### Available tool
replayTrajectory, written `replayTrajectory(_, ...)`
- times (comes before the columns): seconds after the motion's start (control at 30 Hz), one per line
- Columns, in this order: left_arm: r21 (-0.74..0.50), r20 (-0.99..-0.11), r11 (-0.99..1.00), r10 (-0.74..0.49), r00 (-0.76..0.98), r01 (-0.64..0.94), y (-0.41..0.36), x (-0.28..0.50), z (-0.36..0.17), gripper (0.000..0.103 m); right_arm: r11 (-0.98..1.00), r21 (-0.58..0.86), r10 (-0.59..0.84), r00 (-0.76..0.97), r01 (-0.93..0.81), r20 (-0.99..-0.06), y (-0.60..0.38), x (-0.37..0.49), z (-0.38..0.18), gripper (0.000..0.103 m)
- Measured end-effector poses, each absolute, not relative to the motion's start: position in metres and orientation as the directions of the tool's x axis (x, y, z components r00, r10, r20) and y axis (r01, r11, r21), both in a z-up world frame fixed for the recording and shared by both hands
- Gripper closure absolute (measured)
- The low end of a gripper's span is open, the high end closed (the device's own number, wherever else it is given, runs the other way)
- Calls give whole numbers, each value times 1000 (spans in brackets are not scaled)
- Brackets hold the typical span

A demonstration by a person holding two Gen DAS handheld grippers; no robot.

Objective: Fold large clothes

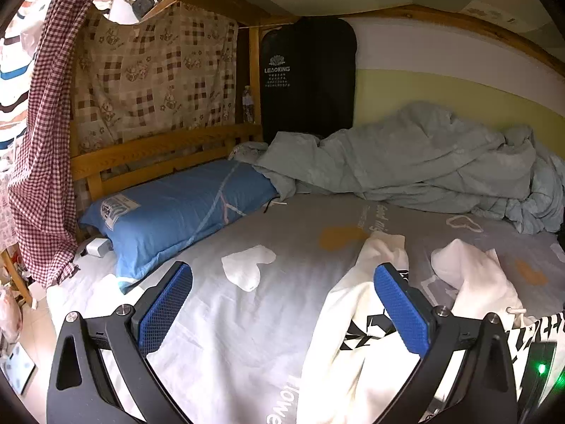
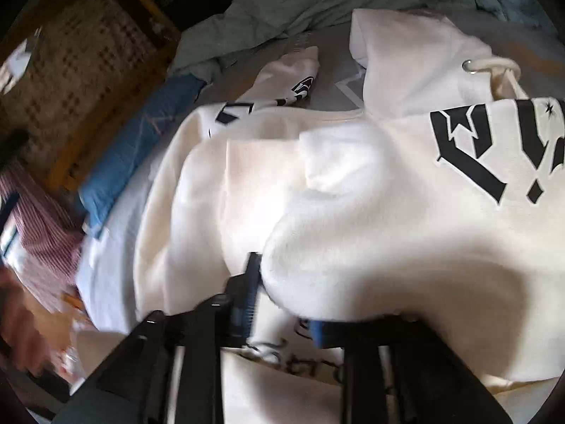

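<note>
A cream hoodie (image 1: 335,335) with black lettering lies on the bed, its hood (image 1: 469,272) toward the duvet. My left gripper (image 1: 282,270) hovers above the sheet at the hoodie's left edge, open wide, with nothing between its blue pads. In the blurred right wrist view the hoodie (image 2: 353,194) fills the frame, with its sleeve folded across the body. My right gripper (image 2: 282,293) sits low at a rounded fold of that cloth. Its jaws stand apart, and the fold rests against the left pad and covers the right fingertip.
The bed sheet (image 1: 247,318) is grey and white with heart prints. A blue pillow (image 1: 176,212) lies by the wooden headboard (image 1: 159,152), and a crumpled grey-green duvet (image 1: 406,162) lies along the wall. A checked curtain (image 1: 46,141) hangs at the left, a black garment bag (image 1: 307,77) at the back.
</note>
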State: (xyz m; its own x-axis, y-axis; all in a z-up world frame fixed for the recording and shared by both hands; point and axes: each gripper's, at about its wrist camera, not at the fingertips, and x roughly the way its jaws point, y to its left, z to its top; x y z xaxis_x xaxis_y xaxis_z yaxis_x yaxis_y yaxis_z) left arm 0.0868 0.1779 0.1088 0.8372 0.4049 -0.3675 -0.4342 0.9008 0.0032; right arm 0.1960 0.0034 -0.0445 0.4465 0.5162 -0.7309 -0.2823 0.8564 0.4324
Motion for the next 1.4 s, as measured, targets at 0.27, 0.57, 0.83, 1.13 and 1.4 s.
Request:
replayTrajectory(0.27, -142, -375, 889, 358, 855, -435, 193, 74, 114, 0, 837, 277, 500, 455, -471, -737, 11, 142, -28, 57)
replayTrajectory(0.57, -190, -413, 884, 323, 851, -428, 201, 78, 107, 0, 992, -27, 74, 757, -120, -649, 6, 169, 6, 81)
replayTrajectory(0.83, -296, -510, 888, 165, 844, -353, 198, 90, 85, 0, 967, 111, 227, 578, -229, -784, 7, 178, -46, 82)
replayTrajectory(1.13, -277, -591, 925, 50, 805, -261, 163, 109, 59, 0, 995, 83, 100, 718, -58, -688, -117, 123, 3, 82)
replayTrajectory(1.4, -238, -693, 964, -81, 716, -121, 111, 133, 17, 61, 991, 83, -16, 708, 105, -706, -239, 122, 9, 82)
